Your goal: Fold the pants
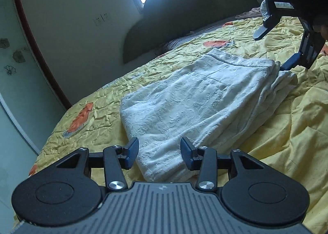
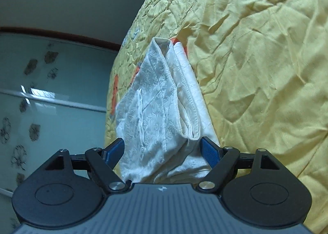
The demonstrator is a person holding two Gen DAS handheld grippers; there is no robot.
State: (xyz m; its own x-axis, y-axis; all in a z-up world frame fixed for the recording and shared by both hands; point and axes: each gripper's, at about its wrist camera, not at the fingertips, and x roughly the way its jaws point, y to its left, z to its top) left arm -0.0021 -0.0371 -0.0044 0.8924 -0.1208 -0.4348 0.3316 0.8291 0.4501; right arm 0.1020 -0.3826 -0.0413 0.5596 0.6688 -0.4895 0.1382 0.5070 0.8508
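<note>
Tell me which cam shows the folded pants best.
Left wrist: the white pants lie whole on the yellow bedspread, folded outline clear, right gripper open over the far end. Right wrist shows only one end of the pants, stacked edges up close.

The white, embossed-fabric pants (image 1: 190,98) are lying folded into a flat, layered rectangle on the crumpled yellow bedspread (image 1: 287,131), their hemmed edges stacking at one end.
</note>
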